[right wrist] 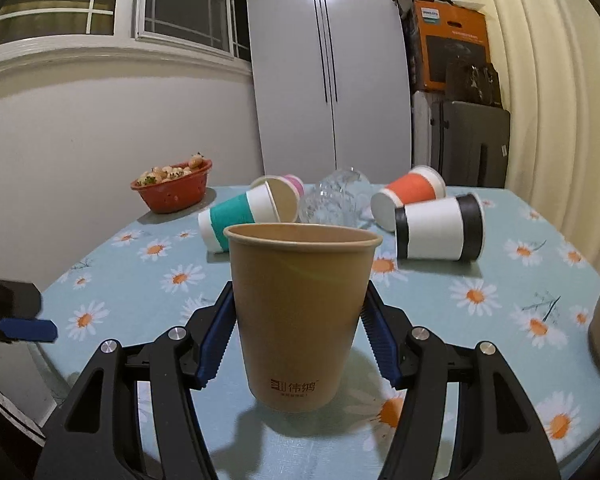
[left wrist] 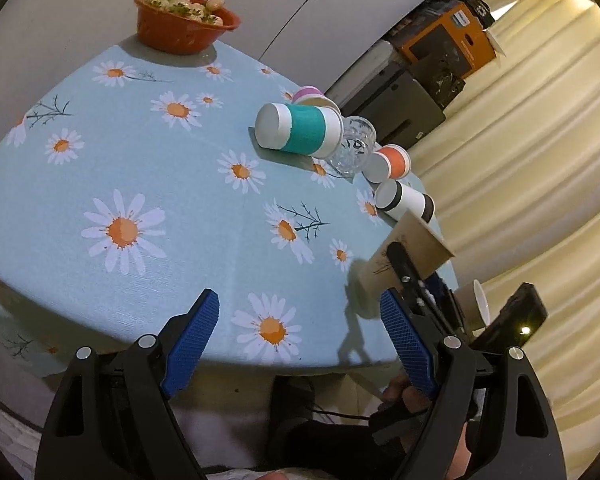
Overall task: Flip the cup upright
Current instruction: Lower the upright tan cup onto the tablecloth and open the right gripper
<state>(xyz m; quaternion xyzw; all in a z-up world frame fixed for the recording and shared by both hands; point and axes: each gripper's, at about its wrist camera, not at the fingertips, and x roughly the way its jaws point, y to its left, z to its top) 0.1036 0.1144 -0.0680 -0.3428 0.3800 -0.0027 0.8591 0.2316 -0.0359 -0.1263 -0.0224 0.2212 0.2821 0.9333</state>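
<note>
- Left wrist view: left gripper spread wide over the daisy tablecloth, gripping nothing; brown cup sits off to its right.
- Right wrist view: brown cup upright on the cloth, right gripper pads against both its sides.

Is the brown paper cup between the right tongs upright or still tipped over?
Upright. The brown paper cup has its open rim on top and its base on the tablecloth, between the right tongs.
</note>
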